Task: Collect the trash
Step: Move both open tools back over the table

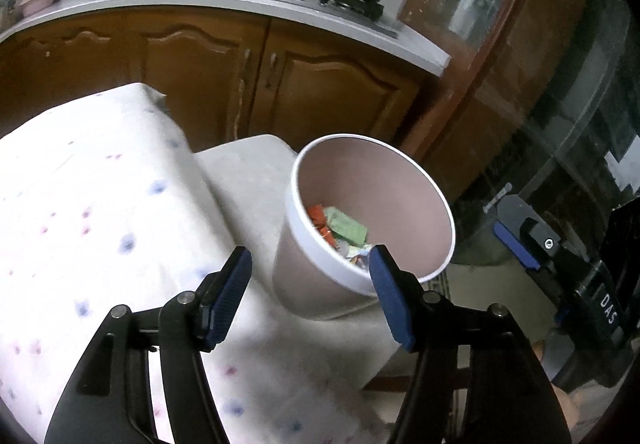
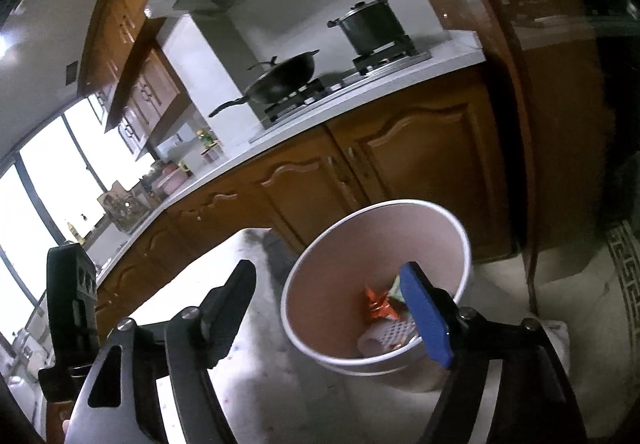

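On my left, the left gripper [image 1: 310, 258] tilts steeply down over the corner of the table [image 1: 80, 204], which wears a white cloth dotted with blue and pink. Its jaws stand apart with nothing between them; the blue pads [image 1: 232, 296] touch neither cloth nor bin. Just past the fingertips I see the pink bin [image 1: 312, 284] with its white rim, standing on a lower cloth-covered surface tight against the table edge. The right fingertip overlaps the bin's near rim in the picture, though I cannot tell whether it touches. Inside lies the trash [image 1: 340, 230]: an orange wrapper, a green packet and something shiny, partly hidden behind the rim. The blur keeps me from reading any print on them.

Further right in the same view, the right gripper [image 1: 532, 244] shows only as one blue pad and a black body, cut off by the edge of the frame.

From the right wrist camera, the right gripper points at a shallower slant toward the bin's mouth, jaws spread wide and empty. Its right finger covers part of the trash, so I make out only the orange wrapper and a white perforated piece. Its left finger shows dark, the pad face turned away. Behind, a wok [image 2: 280, 80] and a pot [image 2: 372, 30] sit on the stove.
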A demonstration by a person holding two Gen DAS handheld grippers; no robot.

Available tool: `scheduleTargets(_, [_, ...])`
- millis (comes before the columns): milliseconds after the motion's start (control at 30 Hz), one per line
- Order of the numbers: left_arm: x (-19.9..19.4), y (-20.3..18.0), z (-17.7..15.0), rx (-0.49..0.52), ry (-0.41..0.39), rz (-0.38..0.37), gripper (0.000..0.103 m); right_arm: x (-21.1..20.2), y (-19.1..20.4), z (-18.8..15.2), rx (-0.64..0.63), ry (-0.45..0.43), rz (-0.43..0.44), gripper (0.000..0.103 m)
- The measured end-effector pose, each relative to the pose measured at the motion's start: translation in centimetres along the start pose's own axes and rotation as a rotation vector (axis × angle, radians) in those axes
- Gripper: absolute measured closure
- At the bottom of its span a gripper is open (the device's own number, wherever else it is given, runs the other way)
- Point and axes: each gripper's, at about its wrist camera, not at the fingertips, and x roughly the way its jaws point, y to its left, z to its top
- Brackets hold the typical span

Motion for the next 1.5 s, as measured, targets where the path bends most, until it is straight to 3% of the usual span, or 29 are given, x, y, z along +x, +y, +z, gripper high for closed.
scheduleTargets(433, [-7.0, 6.2, -4.6, -0.116, -0.071, 0.066, 0.036, -0.9, 5.6, -2.8, -0.046, 0.025, 0.094, 0.016])
scheduleTargets(1133, [-17.3, 18.8, -14.1, -0.350, -0.138, 0.252, 0.035, 2.8, 16.1, -11.1, -0.162, 0.232, 0.274, 0.014])
scheduleTargets(1500, [-23.7, 24.4, -18.2, -0.468, -0.214, 0.399, 0.033, 4.1, 21.6, -14.2, -0.229, 0.315, 0.353, 0.014])
